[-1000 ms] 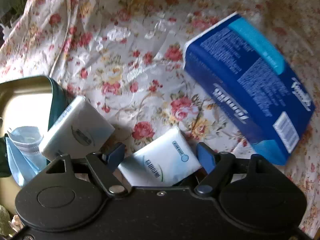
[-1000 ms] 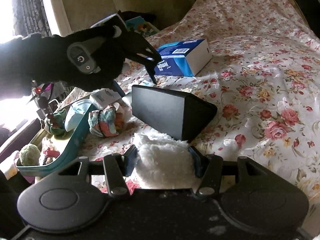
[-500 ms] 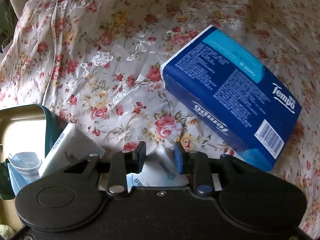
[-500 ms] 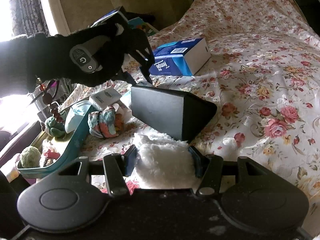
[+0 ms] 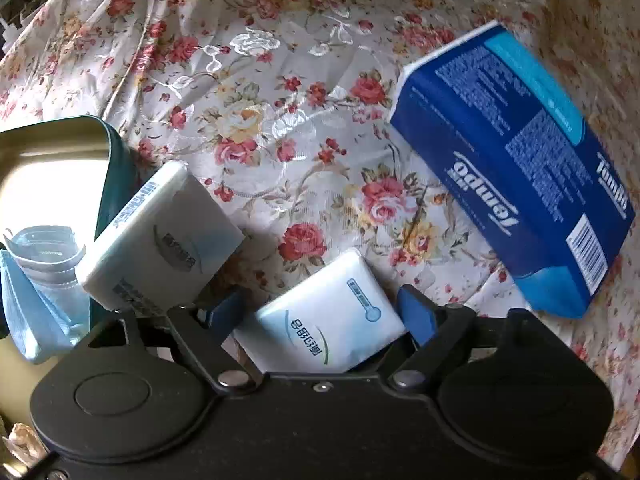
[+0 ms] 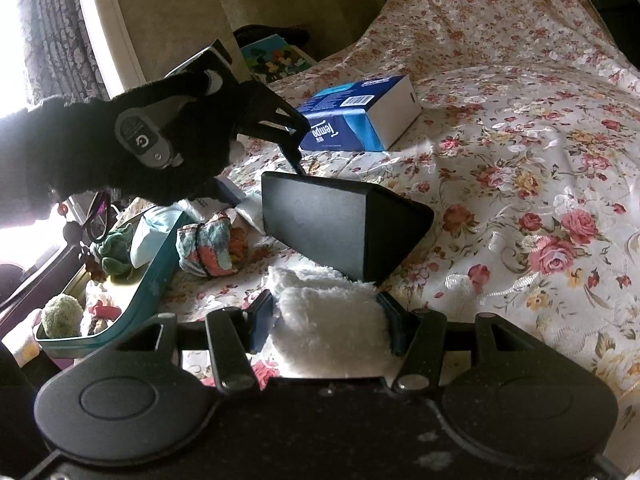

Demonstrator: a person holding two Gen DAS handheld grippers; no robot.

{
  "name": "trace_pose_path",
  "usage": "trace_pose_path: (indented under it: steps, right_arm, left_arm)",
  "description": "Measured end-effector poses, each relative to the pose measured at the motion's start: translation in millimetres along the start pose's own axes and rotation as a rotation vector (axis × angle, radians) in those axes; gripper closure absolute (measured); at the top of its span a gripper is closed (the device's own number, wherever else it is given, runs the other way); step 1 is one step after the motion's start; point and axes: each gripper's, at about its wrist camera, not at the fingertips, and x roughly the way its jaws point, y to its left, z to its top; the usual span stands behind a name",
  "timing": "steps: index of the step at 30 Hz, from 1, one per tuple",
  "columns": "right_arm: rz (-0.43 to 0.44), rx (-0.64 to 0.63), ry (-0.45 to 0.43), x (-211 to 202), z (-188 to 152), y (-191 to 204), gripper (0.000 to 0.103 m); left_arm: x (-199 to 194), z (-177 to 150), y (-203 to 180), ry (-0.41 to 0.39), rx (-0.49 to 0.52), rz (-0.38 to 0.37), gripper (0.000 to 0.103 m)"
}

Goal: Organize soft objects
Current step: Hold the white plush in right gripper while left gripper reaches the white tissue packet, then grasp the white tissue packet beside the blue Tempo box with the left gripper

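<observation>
The left gripper [image 5: 320,312] is pointed steeply down at the floral bedspread [image 5: 280,128], and its jaws are opening. A small white tissue pack [image 5: 324,320] lies flat between the blue pads [image 5: 414,314]; the right pad is at the pack's edge, while a gap is seen at the left pad, so the pack is not clamped. Just left of the gripper a second white pack [image 5: 160,236] leans against the rim of a teal tin [image 5: 116,160], in which a blue face mask [image 5: 32,280] is seen. Ahead and to the right, a blue Tempo pack [image 5: 516,168] lies apart on the bedspread.

The right gripper [image 6: 326,320] is partly closed on a white fluffy cloth [image 6: 328,320], pressed by both pads. Just ahead of it a black wedge-shaped box [image 6: 344,224] is set. To its left front a rolled patterned cloth [image 6: 208,248] lies beside the tin [image 6: 156,272].
</observation>
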Motion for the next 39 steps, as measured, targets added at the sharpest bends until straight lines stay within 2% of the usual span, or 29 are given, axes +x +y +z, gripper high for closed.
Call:
trace_pose_path:
  steps: [4, 7, 12, 17, 23, 24, 25, 26, 27, 30, 32, 36, 39]
  right_arm:
    - [0.000, -0.001, -0.001, 0, 0, 0, 0.049]
    - [0.001, 0.002, -0.001, -1, 0, 0, 0.048]
    - [0.003, 0.004, -0.003, -1, 0, -1, 0.048]
    - [0.002, 0.007, -0.003, 0, 0, -1, 0.048]
    - [0.006, 0.016, 0.000, 1, 0, -3, 0.048]
    - [0.006, 0.018, 0.000, 1, -1, -3, 0.048]
    - [0.006, 0.017, 0.000, 1, -1, -3, 0.048]
    - [0.005, 0.015, 0.000, 1, -1, -2, 0.048]
    - [0.004, 0.015, 0.001, 1, -1, -2, 0.048]
    - [0.003, 0.015, 0.001, 1, -1, -2, 0.048]
    - [0.005, 0.016, 0.001, 0, -1, -2, 0.048]
    - [0.007, 0.018, 0.001, 0, -1, -2, 0.048]
    - [0.009, 0.019, 0.001, 0, -1, -3, 0.048]
  left_arm:
    - [3, -4, -5, 0.020, -0.002, 0.014, 0.019]
    - [5, -8, -9, 0.012, 0.007, 0.017, 0.027]
    - [-4, -3, -16, -0.057, 0.055, -0.019, 0.039]
    - [-26, 3, -33, -0.141, 0.116, -0.060, 0.042]
    - [-53, -11, -72, -0.244, 0.309, -0.023, 0.044]
    - [-59, -16, -74, -0.247, 0.334, -0.037, 0.048]
    - [-63, -19, -78, -0.239, 0.349, -0.060, 0.062]
    - [-65, -22, -82, -0.230, 0.361, -0.082, 0.066]
    - [-67, -24, -87, -0.226, 0.367, -0.099, 0.067]
    - [-70, -31, -101, -0.199, 0.391, -0.151, 0.066]
    - [-71, -35, -106, -0.196, 0.398, -0.150, 0.063]
    - [-71, -32, -98, -0.217, 0.370, -0.122, 0.039]
    - [-70, -31, -85, -0.198, 0.387, -0.109, 0.028]
